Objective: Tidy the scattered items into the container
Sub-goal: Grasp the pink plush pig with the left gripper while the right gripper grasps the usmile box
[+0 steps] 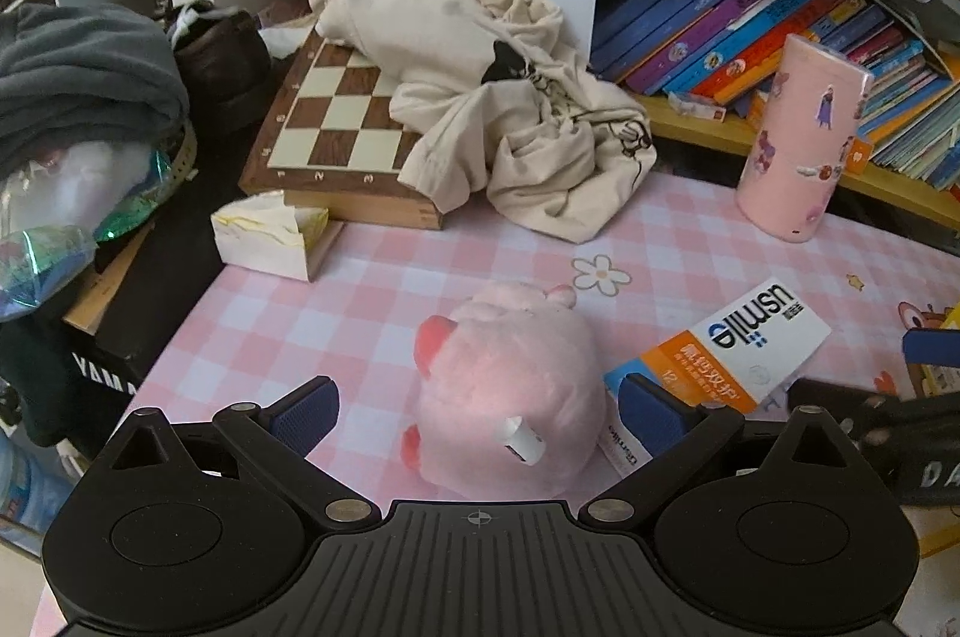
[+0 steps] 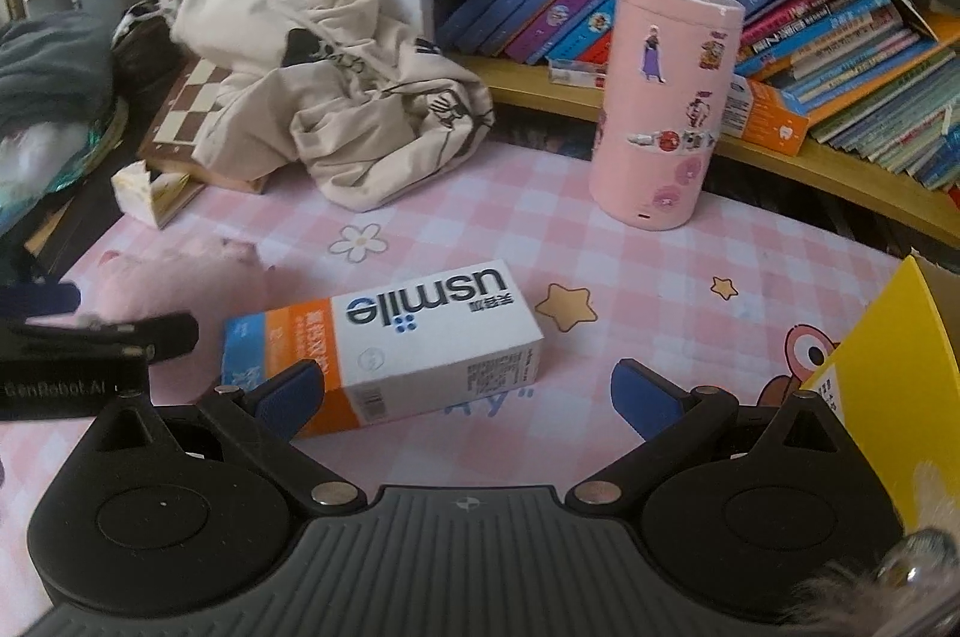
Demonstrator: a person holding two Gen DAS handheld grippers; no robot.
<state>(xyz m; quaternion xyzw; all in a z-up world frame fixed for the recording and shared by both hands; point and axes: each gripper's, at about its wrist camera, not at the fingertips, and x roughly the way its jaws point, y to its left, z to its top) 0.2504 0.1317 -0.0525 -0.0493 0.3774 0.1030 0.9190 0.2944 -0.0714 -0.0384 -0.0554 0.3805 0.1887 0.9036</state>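
Both of our grippers are spread wide: left gripper (image 1: 474,418) straddles the pink plush (image 1: 510,385) at lower centre (not squeezing it), right gripper (image 2: 468,391) sits around the usmile box (image 2: 384,343) mid-frame. We see a yellow container (image 2: 888,397) at the right edge.

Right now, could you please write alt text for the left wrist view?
Open left tongs straddle a pink plush lying on a pink checked mat. An orange-and-white box lies just right of it; a chessboard, cream cloth and pink canister sit behind.
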